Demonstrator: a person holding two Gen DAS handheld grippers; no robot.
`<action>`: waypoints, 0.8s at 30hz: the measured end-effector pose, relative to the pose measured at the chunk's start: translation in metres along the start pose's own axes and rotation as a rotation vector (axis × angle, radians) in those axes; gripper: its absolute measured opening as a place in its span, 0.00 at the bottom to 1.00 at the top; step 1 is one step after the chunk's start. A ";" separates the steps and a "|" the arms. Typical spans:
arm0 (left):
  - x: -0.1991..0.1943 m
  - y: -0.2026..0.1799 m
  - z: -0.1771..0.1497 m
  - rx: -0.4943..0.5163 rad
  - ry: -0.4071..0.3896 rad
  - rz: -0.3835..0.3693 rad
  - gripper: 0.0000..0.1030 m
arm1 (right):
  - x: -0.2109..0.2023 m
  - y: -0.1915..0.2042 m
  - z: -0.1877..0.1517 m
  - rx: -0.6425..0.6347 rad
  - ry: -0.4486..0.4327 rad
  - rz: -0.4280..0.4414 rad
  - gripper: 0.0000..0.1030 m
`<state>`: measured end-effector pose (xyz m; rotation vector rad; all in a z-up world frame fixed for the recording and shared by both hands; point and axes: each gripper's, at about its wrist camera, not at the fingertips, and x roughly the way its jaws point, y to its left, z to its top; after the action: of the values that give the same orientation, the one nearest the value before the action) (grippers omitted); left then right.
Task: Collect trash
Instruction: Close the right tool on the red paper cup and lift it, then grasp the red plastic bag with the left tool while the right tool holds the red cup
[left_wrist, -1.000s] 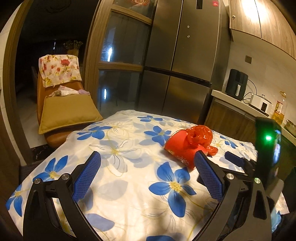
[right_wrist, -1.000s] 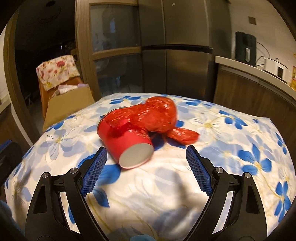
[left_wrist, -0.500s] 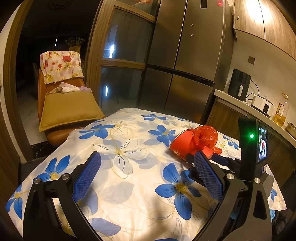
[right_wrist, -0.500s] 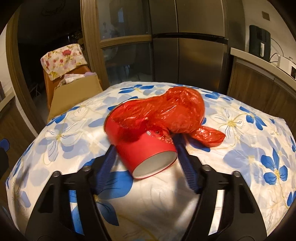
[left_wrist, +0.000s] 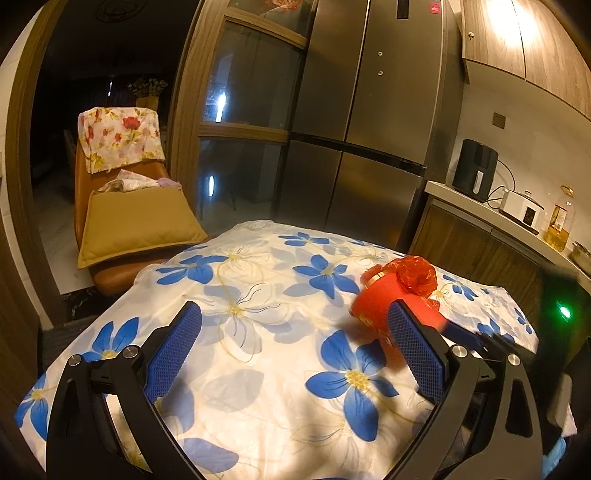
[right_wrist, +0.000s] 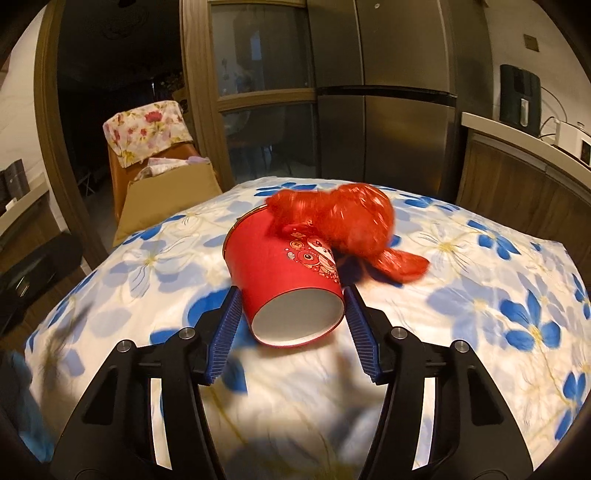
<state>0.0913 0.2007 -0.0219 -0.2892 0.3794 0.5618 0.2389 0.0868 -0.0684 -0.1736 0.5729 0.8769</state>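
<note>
Right wrist view: my right tool (right_wrist: 291, 308) has the red cup (right_wrist: 286, 280) between its jaws. The cup lies on its side on the flowered cloth (right_wrist: 461, 314) of the desk. Its long axis runs almost along the line of the tool, with the white base toward me and the mouth away, a little to the left. The jaws have just been closing, and now the blue pads (right_wrist: 228, 321) stand narrow at both sides of the base. They look to touch the wall of the cup, but I cannot tell if they already press it firmly. A crumpled red plastic bag (right_wrist: 343, 219) lies against the far end of the cup, partly on top of it, and it is blurred.

The right hand is clearly the nearer one and points down at a gentle slope to the desk. I judge that the grasp only needs to finish before lifting, and that the thin wall may bend under the pads.

In the left wrist view, the left tool (left_wrist: 295, 350) is wide open and holds nothing. It hovers over the cloth, and the cup is ahead of it to the right.
</note>
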 end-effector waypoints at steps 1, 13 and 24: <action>0.000 -0.002 0.001 0.005 -0.003 -0.002 0.94 | -0.006 -0.002 -0.004 -0.001 -0.004 -0.006 0.54; 0.011 -0.040 0.005 0.038 -0.003 -0.072 0.94 | -0.081 -0.058 -0.050 0.121 -0.069 -0.101 0.54; 0.025 -0.084 -0.007 0.086 0.051 -0.161 0.94 | -0.117 -0.106 -0.068 0.228 -0.121 -0.240 0.54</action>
<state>0.1562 0.1417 -0.0257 -0.2488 0.4244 0.3798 0.2337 -0.0849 -0.0714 0.0183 0.5222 0.5797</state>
